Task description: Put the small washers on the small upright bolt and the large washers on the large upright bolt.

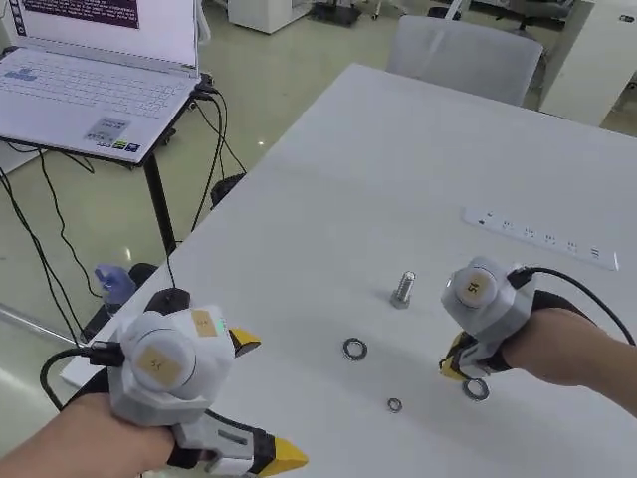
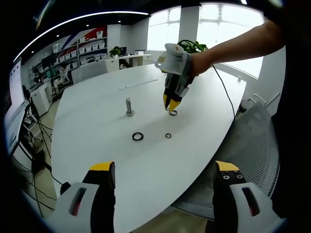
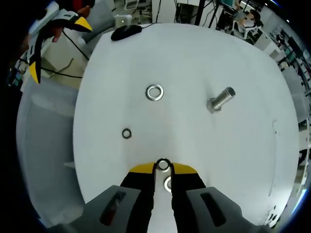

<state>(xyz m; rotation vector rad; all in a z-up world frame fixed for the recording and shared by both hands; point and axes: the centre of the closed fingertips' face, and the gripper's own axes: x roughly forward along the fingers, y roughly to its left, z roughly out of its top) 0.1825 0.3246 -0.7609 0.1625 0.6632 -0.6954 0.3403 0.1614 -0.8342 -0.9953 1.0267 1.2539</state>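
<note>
Straddling washer (image 3: 163, 165), right claw (image 3: 164, 168); grip unclear

Open tabletop (image 1: 398, 169) all around the upright bolt (image 1: 402, 290); power strip (image 1: 542, 237) well beyond.

The left gripper (image 1: 269, 398) and right gripper (image 1: 456, 370) both have rounded pale-grey shells over black, yellow-tipped jaws (each shell capped with a round sticker (image 1: 159, 363)) and trail thin black cables (image 1: 582, 287).

1 bolt (image 1: 402, 290), 3 washers (image 1: 355, 349) (image 1: 395, 404) (image 1: 476, 389)
</note>
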